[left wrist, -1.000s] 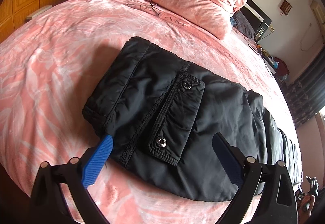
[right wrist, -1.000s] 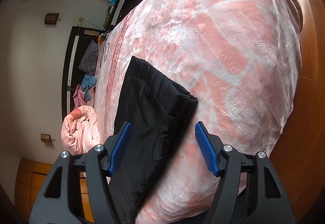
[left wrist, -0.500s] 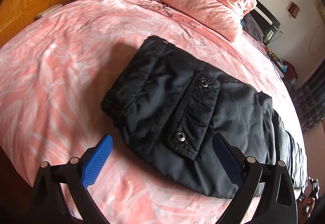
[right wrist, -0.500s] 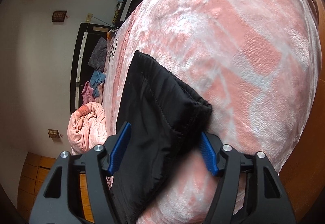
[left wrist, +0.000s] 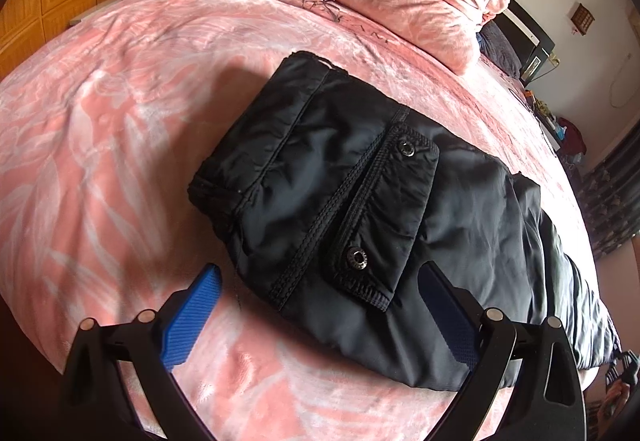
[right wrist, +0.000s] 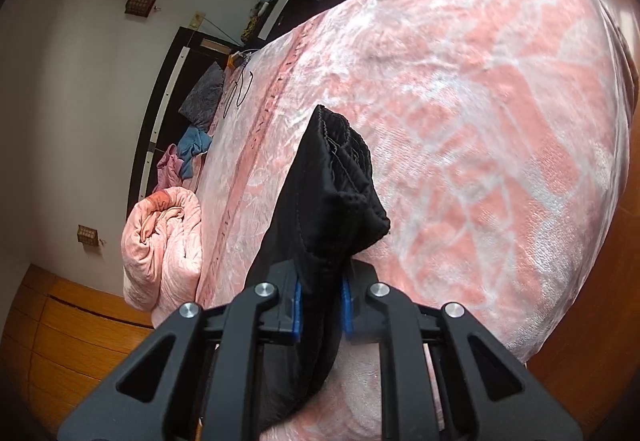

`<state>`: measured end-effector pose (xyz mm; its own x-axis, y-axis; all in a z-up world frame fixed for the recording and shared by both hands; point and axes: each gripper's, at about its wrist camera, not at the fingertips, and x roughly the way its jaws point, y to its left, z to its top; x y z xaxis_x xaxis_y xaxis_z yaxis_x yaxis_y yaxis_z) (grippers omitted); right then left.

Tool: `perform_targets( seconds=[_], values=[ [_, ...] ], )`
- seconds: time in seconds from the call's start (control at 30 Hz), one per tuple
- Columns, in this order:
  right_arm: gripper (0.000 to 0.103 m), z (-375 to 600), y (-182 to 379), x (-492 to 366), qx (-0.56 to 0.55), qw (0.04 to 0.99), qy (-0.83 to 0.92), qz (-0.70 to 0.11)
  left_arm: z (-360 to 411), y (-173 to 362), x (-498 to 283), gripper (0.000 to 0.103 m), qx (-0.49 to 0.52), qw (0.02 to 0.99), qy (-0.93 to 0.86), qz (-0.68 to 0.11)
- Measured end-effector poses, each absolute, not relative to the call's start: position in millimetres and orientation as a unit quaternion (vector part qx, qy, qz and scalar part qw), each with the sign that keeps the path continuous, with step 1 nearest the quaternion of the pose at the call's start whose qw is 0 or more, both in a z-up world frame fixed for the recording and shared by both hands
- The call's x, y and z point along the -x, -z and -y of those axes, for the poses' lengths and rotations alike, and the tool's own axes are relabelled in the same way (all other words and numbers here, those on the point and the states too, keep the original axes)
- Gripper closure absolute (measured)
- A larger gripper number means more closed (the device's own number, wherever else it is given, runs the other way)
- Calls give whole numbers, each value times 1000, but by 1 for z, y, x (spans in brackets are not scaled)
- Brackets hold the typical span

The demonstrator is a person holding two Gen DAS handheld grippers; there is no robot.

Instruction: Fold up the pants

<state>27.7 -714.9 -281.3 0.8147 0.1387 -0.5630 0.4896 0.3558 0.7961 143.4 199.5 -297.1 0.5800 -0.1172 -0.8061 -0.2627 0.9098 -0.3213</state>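
Left wrist view first: the left gripper (left wrist: 320,293) hangs with its jaws spread wide over the near edge of the pants (left wrist: 360,209), pinching nothing; one blue pad (left wrist: 192,317) sits over bare blanket, the other over the cloth. A second ago that left pad touched the waist corner; now the waist end lies clear of it, shifted up and to the right across the blanket (left wrist: 100,141). The pants lie flat in the middle of the bed, waist end to the left, legs running off to the right edge.

Right wrist view: the right gripper (right wrist: 320,305) has just been closing, and its pads now clamp the leg end of the pants (right wrist: 332,209), which stands bunched up above the jaws and off the bed. My reading is that the fold is beginning: the leg end is secured and lifted, ready to be carried over toward the waist, while the left side has yet to take hold.

The pants are black, smooth and slightly shiny, probably a padded nylon, with heavy stitched seams, a ribbed hem and a pocket flap (left wrist: 388,209) bearing two metal snaps. The blanket is plush pink with pale leaf-like marbling; a rolled quilt (right wrist: 164,241) of the same fleece lies at the far left.
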Motion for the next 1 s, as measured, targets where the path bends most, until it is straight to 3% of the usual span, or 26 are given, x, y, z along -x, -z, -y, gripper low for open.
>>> perform_targets(
  seconds=[0.47,1.0],
  values=[
    [91,662,191,-48,-432,841,126,-298,-198,298,-139,4,207,865,-27,-456],
    [91,604,140,-66,-336,880,128,-309,-204,300,-137,4,230,861,-20,-453]
  ],
)
